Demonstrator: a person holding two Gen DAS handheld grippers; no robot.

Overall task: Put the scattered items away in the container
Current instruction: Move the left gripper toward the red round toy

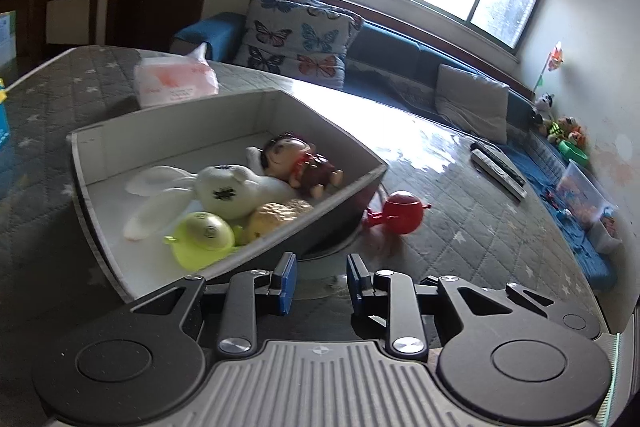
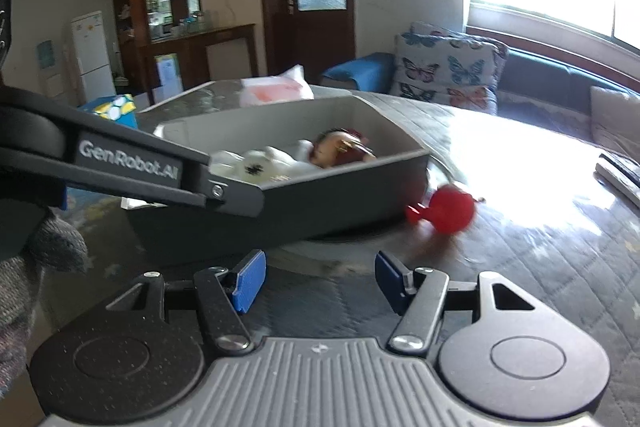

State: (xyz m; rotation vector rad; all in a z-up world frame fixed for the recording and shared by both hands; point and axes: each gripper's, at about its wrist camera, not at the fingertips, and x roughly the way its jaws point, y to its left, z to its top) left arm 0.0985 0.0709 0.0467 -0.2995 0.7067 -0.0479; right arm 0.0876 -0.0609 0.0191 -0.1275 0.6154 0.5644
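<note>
Outside the grey container [image 1: 224, 131], just beside its right wall on the quilted bench [image 1: 480, 219], lies a red toy [image 1: 402, 213]; its long axis runs roughly left to right, with a stubby red end pointing toward the container and a small nub on the far side. Motion blur in the right wrist view smears its shape. Inside the container sit a white plush rabbit [image 1: 224, 189], a doll [image 1: 300, 163], a yellow-green toy [image 1: 204, 237] and a tan lump whose kind is unclear. Both the left hand-held gripper [image 1: 321, 281] and the right hand-held gripper [image 2: 320, 277] stand apart and empty. "GenRobot.AI" reads on the left one's arm in the right wrist view.
</note>
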